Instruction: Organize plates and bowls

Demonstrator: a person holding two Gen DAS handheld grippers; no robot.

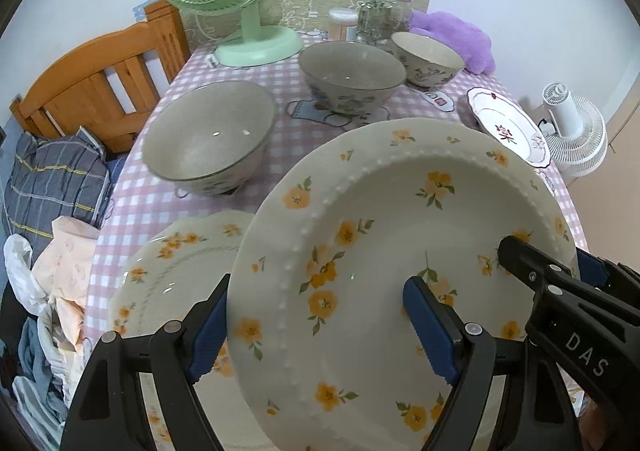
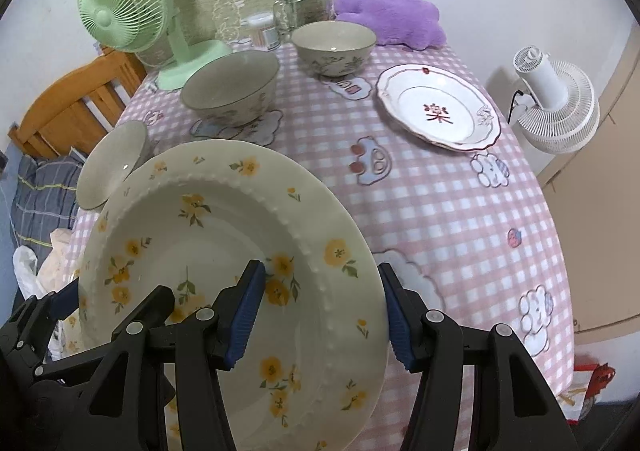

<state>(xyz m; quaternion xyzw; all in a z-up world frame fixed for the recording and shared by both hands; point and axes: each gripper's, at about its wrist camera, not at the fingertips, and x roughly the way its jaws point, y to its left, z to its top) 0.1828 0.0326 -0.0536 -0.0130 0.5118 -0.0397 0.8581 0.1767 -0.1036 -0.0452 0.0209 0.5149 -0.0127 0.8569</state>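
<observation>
Yellow-flowered plate held aloft between both tongs, over another plate

The left tongs [image 1: 320,331] and the right tongs [image 2: 320,315] each straddled a rim of the yellow-flowered plate [image 1: 400,251], one blue pad above and one below; they looked clamped on it from opposite sides, the plate tilted and off the tabletop [image 2: 460,211]. Beneath it, at the tabletop's near left edge, lay a second floral plate [image 1: 180,275], likely where this one was bound. I judged the risks plain: glazed china could slip from the pads if either hand eased off early, uneven lowering might chip rim against rim, and the big grey bowl [image 1: 208,135] stood just beside, easy to knock.
</observation>
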